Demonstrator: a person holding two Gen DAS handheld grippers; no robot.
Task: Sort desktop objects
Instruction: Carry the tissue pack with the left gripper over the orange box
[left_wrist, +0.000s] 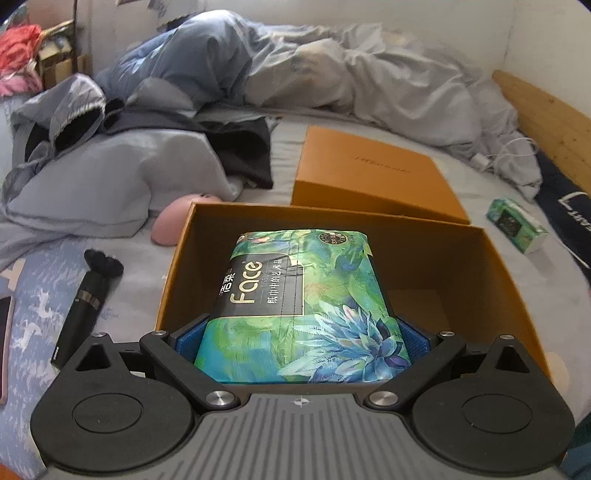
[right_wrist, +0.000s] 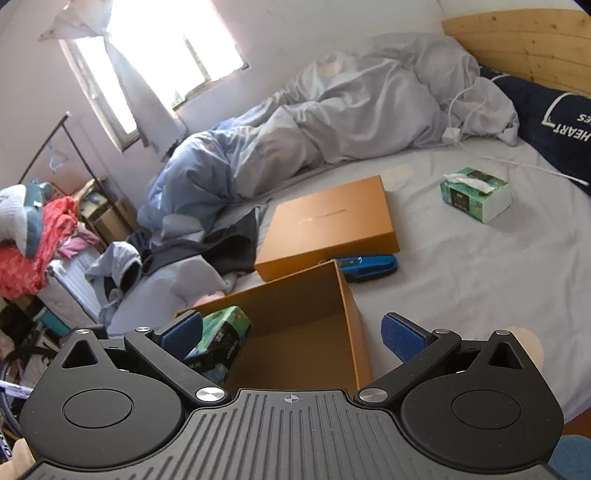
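My left gripper (left_wrist: 301, 338) is shut on a large green tissue pack (left_wrist: 299, 295) and holds it over the open orange box (left_wrist: 491, 280). The same pack (right_wrist: 221, 339) shows at the box's left side in the right wrist view. My right gripper (right_wrist: 291, 338) is open and empty above the near edge of the orange box (right_wrist: 351, 314). The box's orange lid (left_wrist: 369, 173) lies flat behind it, also seen in the right wrist view (right_wrist: 328, 229). A small green tissue pack (left_wrist: 517, 225) lies on the sheet to the right (right_wrist: 476, 194).
A black shaver (left_wrist: 86, 299) and a pink object (left_wrist: 168, 223) lie left of the box. A blue device (right_wrist: 369, 267) lies between box and lid. Rumpled bedding and clothes (left_wrist: 221, 92) fill the far side. A wooden headboard (right_wrist: 524, 40) and white cable (right_wrist: 458, 129) sit at right.
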